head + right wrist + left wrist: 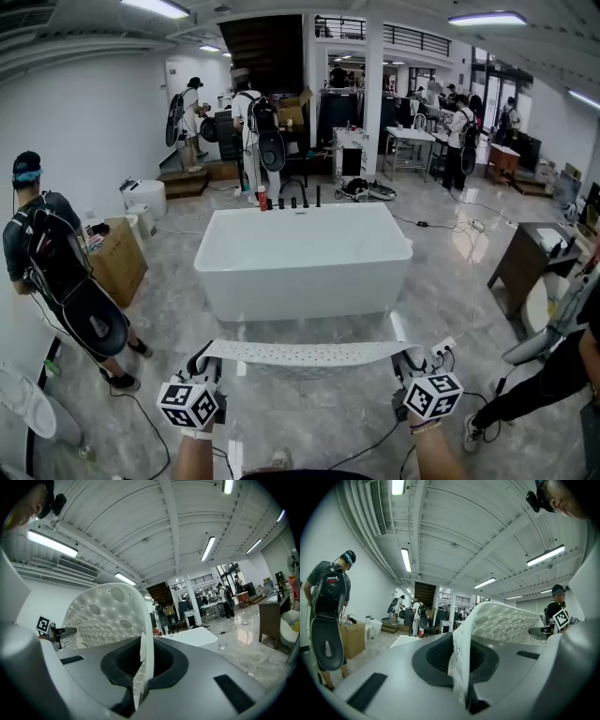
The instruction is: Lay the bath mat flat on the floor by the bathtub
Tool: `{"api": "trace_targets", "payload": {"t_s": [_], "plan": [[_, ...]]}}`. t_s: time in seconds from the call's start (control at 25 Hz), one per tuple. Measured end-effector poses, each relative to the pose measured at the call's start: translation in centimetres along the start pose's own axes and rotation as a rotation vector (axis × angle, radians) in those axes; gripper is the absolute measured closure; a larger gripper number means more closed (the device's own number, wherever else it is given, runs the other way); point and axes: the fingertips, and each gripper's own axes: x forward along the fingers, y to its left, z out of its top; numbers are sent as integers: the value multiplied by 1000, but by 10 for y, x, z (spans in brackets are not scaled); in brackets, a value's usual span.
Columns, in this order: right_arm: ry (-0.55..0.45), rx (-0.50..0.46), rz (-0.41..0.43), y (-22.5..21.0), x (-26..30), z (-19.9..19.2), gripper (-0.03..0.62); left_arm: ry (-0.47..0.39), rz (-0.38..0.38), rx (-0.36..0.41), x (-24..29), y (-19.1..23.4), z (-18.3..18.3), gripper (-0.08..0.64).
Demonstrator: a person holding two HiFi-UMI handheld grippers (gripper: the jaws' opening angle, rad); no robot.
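A white perforated bath mat (305,352) hangs stretched level between my two grippers, in front of the white bathtub (302,261). My left gripper (203,361) is shut on the mat's left end, my right gripper (410,360) on its right end. In the left gripper view the bath mat (506,623) comes up out of the closed jaws and curves off to the right. In the right gripper view the bath mat (108,616) rises from the pinched jaws and arches to the left. Both grippers point about level toward the tub.
A person with a backpack (56,272) stands at the left by a cardboard box (117,258). A dark desk (530,262) and another person's leg (525,394) are at the right. Cables (150,422) trail on the grey marble floor. More people stand beyond the tub.
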Motion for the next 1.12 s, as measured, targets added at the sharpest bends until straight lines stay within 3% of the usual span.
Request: {"api": "trace_targets", "payload": {"t_s": [0.68,1.12], "plan": [[-17,22,35,-33,-44,-7,558,12,18,1,-20,-56,-11,535],[-7,29,28,-39,-31,-7,558,16,12,4,-8,-53,-9,536]]}}
